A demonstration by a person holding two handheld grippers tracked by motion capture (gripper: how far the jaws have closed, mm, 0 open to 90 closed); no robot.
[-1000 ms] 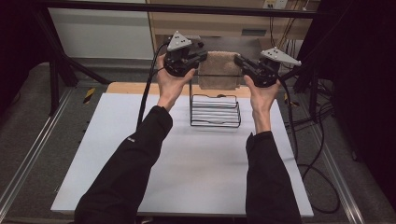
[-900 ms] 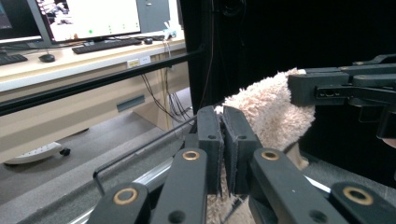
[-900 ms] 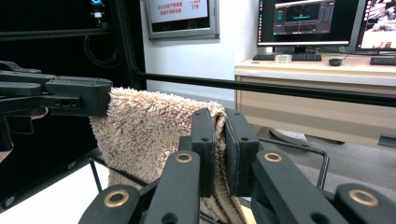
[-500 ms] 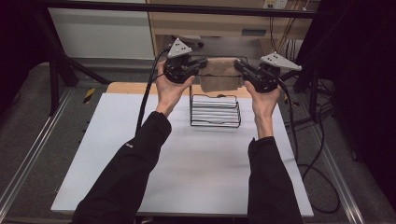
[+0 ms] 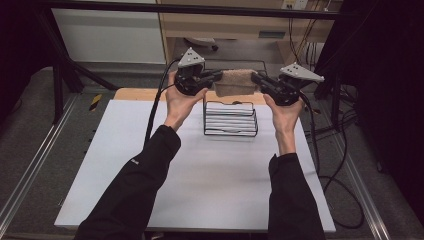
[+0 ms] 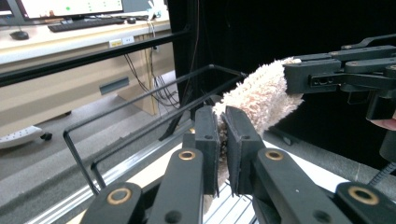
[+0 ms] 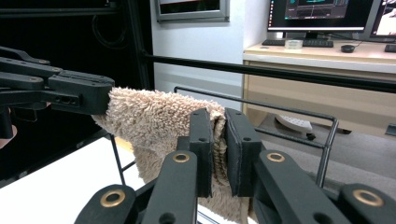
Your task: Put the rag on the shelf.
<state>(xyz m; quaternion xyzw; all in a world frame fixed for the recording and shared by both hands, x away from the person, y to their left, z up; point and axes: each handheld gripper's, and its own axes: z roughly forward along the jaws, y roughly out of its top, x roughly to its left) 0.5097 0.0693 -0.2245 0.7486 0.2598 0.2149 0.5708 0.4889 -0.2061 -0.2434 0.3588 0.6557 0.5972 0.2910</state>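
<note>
Beige fluffy towel [image 5: 239, 83] is pinched taut by left gripper [image 5: 214, 76] and right gripper [image 5: 258, 80]; should be lowered level onto black wire rack [image 5: 230, 119].

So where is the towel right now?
In the high view the towel hangs stretched between the left gripper and right gripper, above the wire rack.

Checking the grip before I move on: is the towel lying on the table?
No, the towel hangs stretched between the left gripper and right gripper, above the rack.

1 high camera looks down over my table [image 5: 125, 190]; 2 close gripper cameras face each other, sharing the towel [image 5: 238, 82].
</note>
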